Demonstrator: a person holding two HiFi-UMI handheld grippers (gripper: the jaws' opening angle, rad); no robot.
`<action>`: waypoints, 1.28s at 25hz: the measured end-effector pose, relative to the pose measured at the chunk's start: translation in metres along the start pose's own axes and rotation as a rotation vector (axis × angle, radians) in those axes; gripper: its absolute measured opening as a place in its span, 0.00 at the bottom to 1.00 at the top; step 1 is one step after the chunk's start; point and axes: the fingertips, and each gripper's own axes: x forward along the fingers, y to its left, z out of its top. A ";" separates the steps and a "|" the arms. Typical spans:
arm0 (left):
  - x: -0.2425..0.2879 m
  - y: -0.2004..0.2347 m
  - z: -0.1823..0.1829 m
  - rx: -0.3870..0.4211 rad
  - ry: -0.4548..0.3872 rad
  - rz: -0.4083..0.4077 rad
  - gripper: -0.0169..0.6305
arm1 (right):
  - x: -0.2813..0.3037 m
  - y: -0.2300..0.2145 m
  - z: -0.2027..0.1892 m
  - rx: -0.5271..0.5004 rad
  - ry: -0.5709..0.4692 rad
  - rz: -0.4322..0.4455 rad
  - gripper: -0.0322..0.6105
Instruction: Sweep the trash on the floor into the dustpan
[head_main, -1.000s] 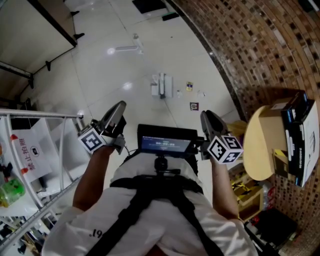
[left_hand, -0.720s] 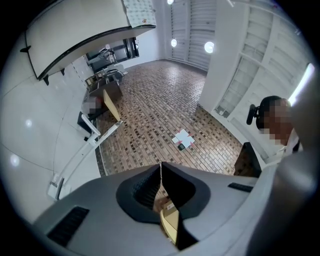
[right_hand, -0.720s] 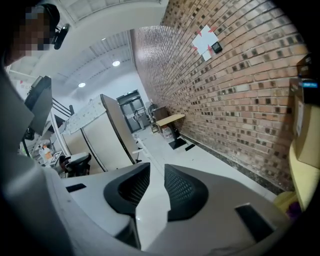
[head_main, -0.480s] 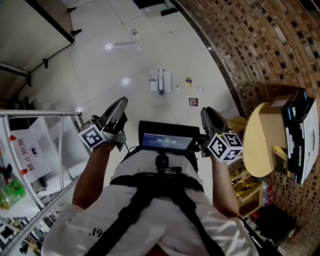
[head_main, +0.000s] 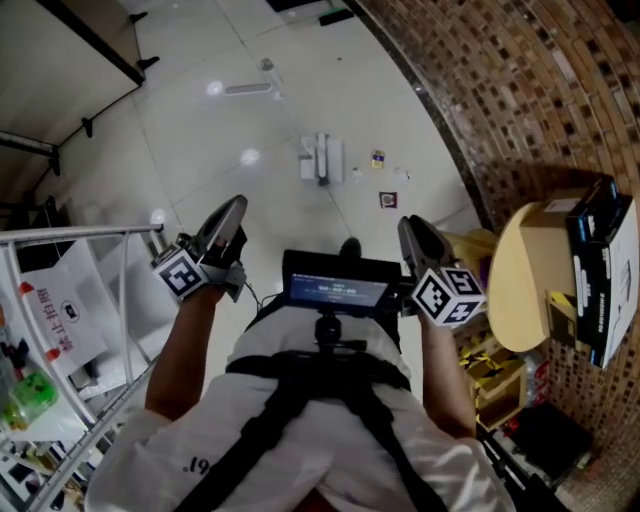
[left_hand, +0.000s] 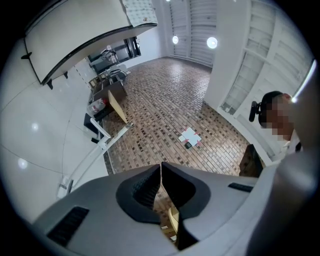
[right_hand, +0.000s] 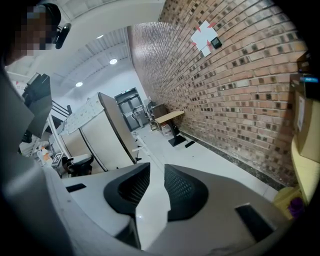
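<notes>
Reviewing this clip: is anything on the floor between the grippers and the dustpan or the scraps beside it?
Nothing visible stands in the way. Bare white floor lies between the left gripper, the right gripper and the dustpan, with the scraps to its right. Both grippers are empty.

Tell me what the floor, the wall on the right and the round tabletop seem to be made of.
Floor: pale glazed tile or polished stone, glossy; it mirrors ceiling lights and shows thin joint lines. Wall: brown brick, matte and rough, with lighter mortar lines. Tabletop: likely wood or laminate, smooth tan surface; no grain can be made out.
</notes>
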 end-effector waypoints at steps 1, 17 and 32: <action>0.003 0.002 0.002 0.002 -0.003 0.001 0.04 | 0.002 -0.001 0.000 0.001 0.005 0.002 0.20; 0.133 0.043 0.107 0.395 -0.024 0.160 0.39 | 0.101 -0.042 0.062 -0.009 0.031 0.127 0.20; 0.203 0.099 0.162 0.400 0.006 0.198 0.40 | 0.193 0.004 0.077 -0.418 0.133 0.215 0.30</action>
